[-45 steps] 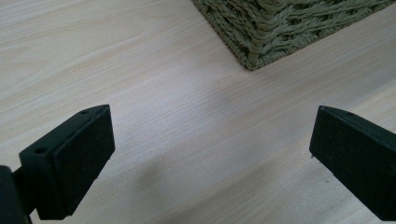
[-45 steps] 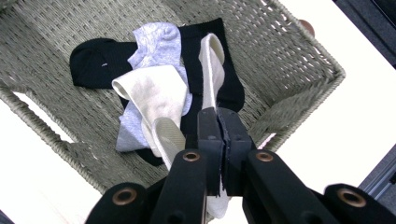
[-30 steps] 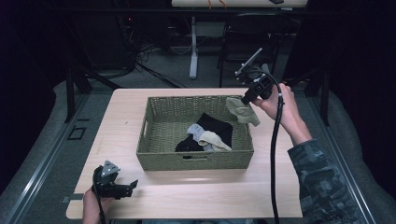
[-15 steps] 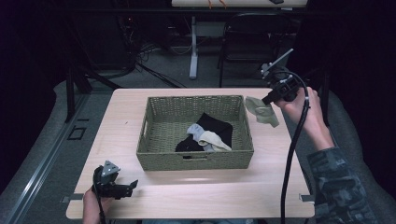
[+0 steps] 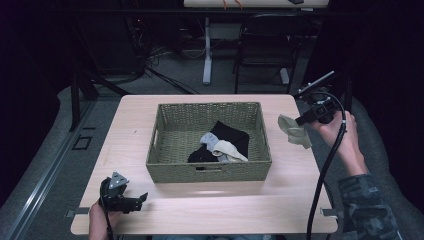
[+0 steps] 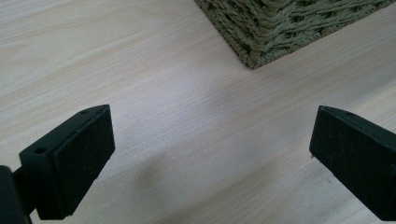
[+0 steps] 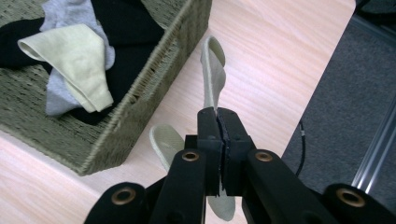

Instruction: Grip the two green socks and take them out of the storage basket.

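At three o'clock of the wicker basket (image 5: 210, 170), the right claw (image 5: 300, 121) pinches a pale sock (image 5: 294, 131) above the tabletop (image 5: 295, 195); the left claw (image 5: 142, 198) gapes wide, empty

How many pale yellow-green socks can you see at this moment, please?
2: one sock hangs from the shut right hand-held gripper beside the basket; another lies inside it. More may be hidden.

Left tongs (image 5: 141, 199) agape — right tongs (image 5: 299, 120) clamped
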Motion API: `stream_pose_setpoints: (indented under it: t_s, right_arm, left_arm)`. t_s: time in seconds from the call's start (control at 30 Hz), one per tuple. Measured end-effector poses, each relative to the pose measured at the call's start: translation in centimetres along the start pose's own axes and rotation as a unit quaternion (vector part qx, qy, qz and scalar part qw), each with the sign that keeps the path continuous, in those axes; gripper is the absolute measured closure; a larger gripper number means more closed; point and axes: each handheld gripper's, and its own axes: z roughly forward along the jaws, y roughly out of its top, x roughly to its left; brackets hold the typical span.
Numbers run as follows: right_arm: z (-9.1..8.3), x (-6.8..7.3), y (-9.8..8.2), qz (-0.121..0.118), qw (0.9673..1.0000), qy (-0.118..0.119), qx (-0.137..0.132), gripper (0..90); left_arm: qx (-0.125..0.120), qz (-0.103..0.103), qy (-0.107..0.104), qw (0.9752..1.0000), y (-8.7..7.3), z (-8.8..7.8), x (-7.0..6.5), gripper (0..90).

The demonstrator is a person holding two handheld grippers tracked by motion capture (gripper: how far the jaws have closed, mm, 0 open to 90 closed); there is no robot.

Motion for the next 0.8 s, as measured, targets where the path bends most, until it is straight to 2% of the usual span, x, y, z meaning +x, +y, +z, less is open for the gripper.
stream_pose_setpoints:
  t_s: [0.23,0.33,0.53,0.8]
  right_arm:
    - [2.8,-1.0,-1.8,0.027,0.9993,0.02,0.014,89.2]
    - [3.6,-1.2,-2.3,0.031,0.999,0.026,0.021,89.3]
    - [5.8,-1.1,-3.9,0.054,0.9972,0.05,0.012,89.2]
    - [8.6,-0.7,-5.9,0.058,0.9972,0.043,0.02,89.3]
  left_arm:
    - [0.001,0.0,-0.001,1.0,0.0,0.0,0.0,0.0]
    - [0.001,0.001,0.0,1.0,0.0,0.0,0.0,0.0]
    - [0.001,0.002,0.0,1.0,0.0,0.0,0.0,0.0]
    - [-0.001,0.0,0.0,1.0,0.0,0.0,-0.1,0.0]
